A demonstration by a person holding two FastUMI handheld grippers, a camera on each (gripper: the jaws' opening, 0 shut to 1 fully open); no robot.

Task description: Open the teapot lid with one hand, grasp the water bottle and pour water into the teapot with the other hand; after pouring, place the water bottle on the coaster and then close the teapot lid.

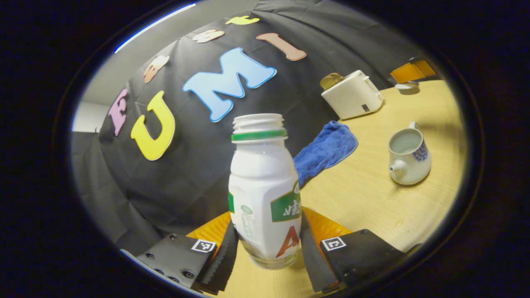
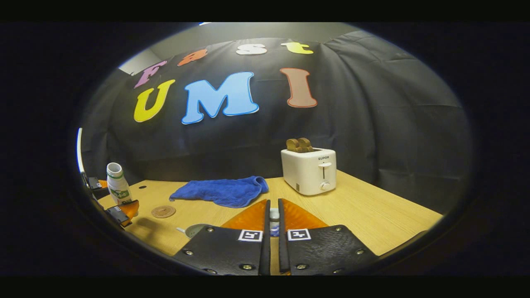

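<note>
With the lid (image 2: 273, 215) off and pinched in your right gripper (image 2: 273, 231), your left gripper (image 1: 269, 252) clamps the bottle (image 1: 265, 190); pouring, coaster (image 2: 163, 212) and closing remain.

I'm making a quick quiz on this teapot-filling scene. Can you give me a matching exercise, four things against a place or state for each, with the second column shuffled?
Things:
1. water bottle
2. teapot
3. blue cloth
4. coaster

Places or states:
A. lies crumpled on the table by the booth wall, left of the toaster
B. stands on the table with its lid off
C. upright and uncapped, between the left gripper's fingers
D. lies flat on the table with nothing on it

Pairs: 1-C, 2-B, 3-A, 4-D
</note>
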